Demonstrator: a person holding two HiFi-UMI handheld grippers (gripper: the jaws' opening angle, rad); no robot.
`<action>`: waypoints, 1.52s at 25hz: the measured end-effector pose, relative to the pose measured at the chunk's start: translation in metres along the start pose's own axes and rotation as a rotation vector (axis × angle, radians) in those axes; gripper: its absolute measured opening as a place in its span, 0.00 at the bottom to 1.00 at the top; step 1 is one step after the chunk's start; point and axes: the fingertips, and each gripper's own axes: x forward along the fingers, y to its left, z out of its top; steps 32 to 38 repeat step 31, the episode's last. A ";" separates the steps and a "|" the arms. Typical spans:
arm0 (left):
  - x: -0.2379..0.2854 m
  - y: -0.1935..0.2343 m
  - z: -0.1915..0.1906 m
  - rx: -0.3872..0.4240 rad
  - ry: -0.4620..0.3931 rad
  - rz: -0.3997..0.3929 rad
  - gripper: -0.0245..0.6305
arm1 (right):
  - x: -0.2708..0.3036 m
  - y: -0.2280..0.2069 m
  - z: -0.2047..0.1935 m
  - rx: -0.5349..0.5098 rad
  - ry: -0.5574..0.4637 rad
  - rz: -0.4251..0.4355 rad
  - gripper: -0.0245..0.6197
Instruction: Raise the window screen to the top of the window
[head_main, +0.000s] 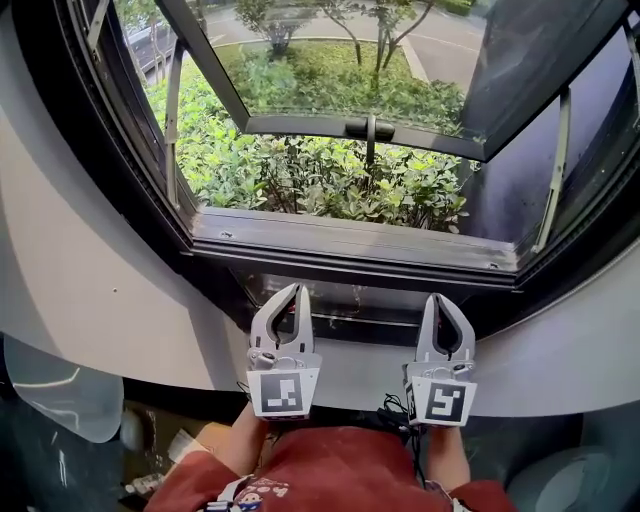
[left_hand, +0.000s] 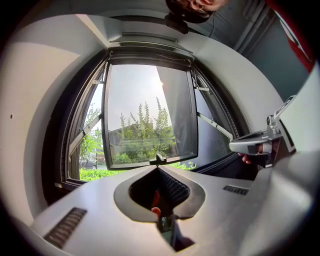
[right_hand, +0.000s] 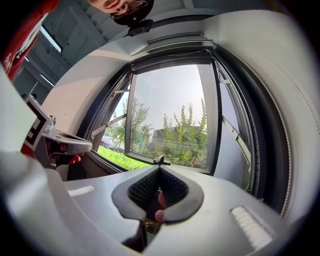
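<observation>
Left gripper (head_main: 298, 290): jaws closed together, nothing between them.
Right gripper (head_main: 439, 298): jaws closed too, empty.
Window screen (head_main: 350, 300): seemingly the dark rail low under the sill (head_main: 350, 240), near both tips.
Sash (head_main: 365, 125): swung outward.

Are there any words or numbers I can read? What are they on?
No readable words or numbers.
The left cube on the left hand-held gripper: square pattern, no letters.
The right cube on the right hand-held gripper: the same.
Picture on red shirt: too small to read.
</observation>
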 end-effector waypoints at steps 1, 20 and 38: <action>0.000 -0.001 0.001 0.009 -0.001 -0.002 0.05 | 0.000 0.000 0.001 -0.001 -0.001 0.001 0.05; -0.002 -0.003 0.006 0.012 -0.018 0.004 0.05 | -0.003 -0.001 0.008 -0.029 -0.023 -0.006 0.05; -0.001 -0.005 0.006 0.011 -0.018 0.002 0.05 | -0.003 -0.004 0.009 -0.036 -0.028 -0.013 0.05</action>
